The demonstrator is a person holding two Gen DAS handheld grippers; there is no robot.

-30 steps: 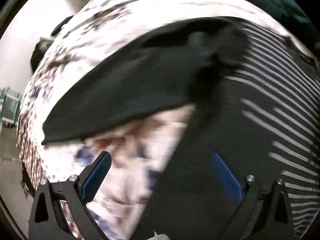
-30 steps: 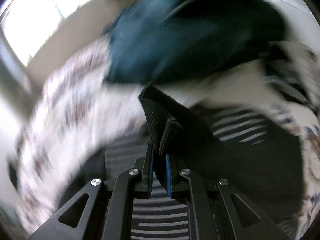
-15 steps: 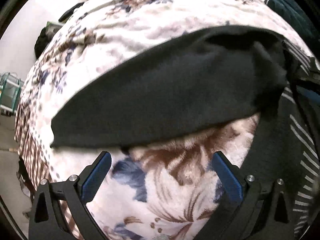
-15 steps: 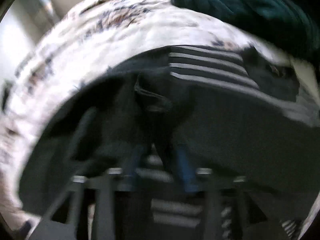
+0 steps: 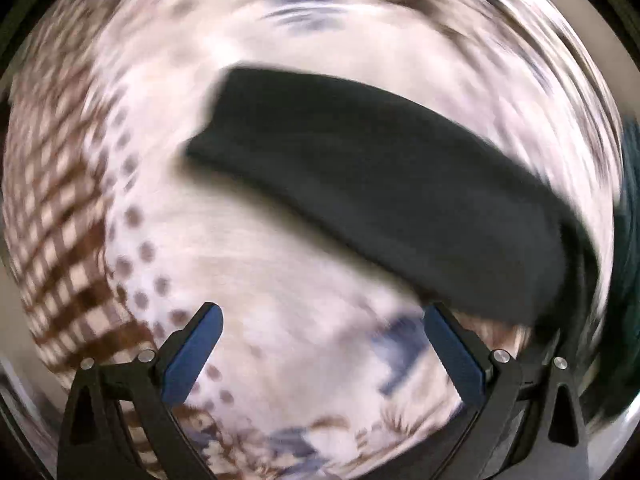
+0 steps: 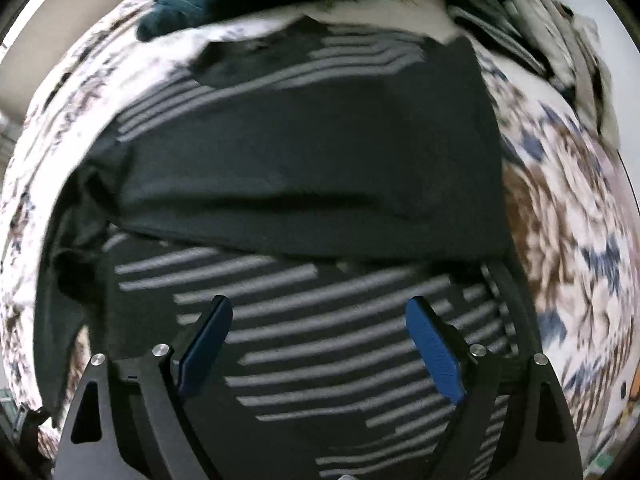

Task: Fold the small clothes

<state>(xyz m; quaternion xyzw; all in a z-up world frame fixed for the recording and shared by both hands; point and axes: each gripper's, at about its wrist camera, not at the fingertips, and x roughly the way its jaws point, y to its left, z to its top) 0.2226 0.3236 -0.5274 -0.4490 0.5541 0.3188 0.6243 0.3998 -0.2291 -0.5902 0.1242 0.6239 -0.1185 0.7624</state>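
A black garment with grey stripes [image 6: 320, 320] lies on a floral blanket [image 6: 560, 200], its plain black upper part [image 6: 300, 152] folded over the striped part. My right gripper [image 6: 318, 312] hovers over the stripes, its jaws opening, nothing between the blue pads [image 6: 432, 344]. In the blurred left wrist view the same garment shows as a black fold [image 5: 380, 184] across the blanket [image 5: 280, 300]. My left gripper [image 5: 320, 324] stands open above bare blanket, and its right finger [image 5: 452, 344] is just below the fold's lower right edge.
A dark teal garment [image 6: 184, 4] lies at the blanket's far edge. A heap of black-and-white striped clothes [image 6: 552, 40] sits at the far right. The blanket's checked and dotted border [image 5: 68, 240] shows on the left.
My right gripper has let go of the black fabric edge it pinched and opened wide above the laid-down fold. My left gripper has swung sideways and rolled, off the garment and over the blanket.
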